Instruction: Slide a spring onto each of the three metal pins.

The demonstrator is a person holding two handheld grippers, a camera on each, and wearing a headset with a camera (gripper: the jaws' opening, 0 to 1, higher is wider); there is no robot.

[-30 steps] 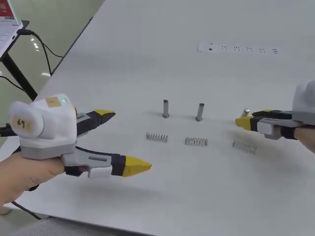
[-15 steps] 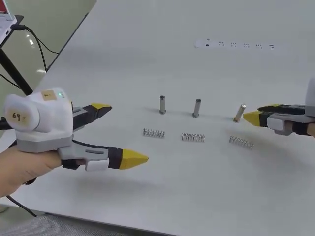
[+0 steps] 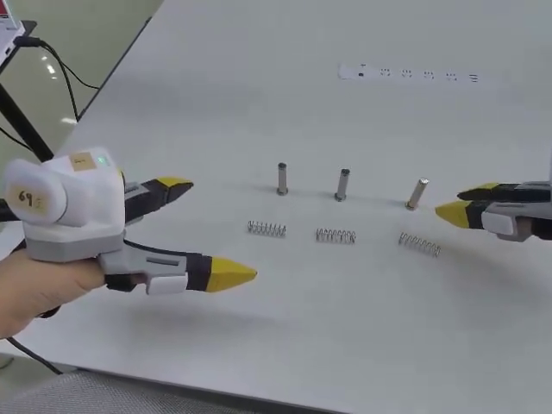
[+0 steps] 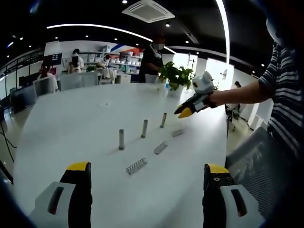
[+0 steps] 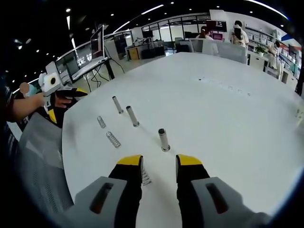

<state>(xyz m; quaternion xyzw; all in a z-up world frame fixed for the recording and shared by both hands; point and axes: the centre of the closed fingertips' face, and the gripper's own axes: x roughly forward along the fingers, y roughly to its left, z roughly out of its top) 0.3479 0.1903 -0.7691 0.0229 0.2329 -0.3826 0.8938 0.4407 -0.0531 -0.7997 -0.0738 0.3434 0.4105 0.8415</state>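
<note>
Three metal pins stand upright in a row on the white table: left pin (image 3: pixel 282 178), middle pin (image 3: pixel 342 185), right pin (image 3: pixel 417 194). In front of each lies a loose spring: (image 3: pixel 266 228), (image 3: pixel 335 235), (image 3: pixel 420 245). My left gripper (image 3: pixel 207 231) hovers wide open left of the row, holding nothing; its own view shows the pins (image 4: pixel 144 128) and springs (image 4: pixel 137 165) ahead between the jaws. My right gripper (image 3: pixel 464 203) floats just right of the right pin, slightly open and empty. In its own view the nearest pin (image 5: pixel 163 140) stands ahead, and a spring (image 5: pixel 145 177) peeks from behind the left jaw.
A white power strip (image 3: pixel 405 74) lies far back on the table. The table's left edge (image 3: pixel 103 95) runs diagonally, with cables and a stand beyond it. Several people sit and stand at desks in the room behind.
My right gripper has drawn back to the right, away from the right pin that its tip overlapped before. The left gripper has barely moved.
</note>
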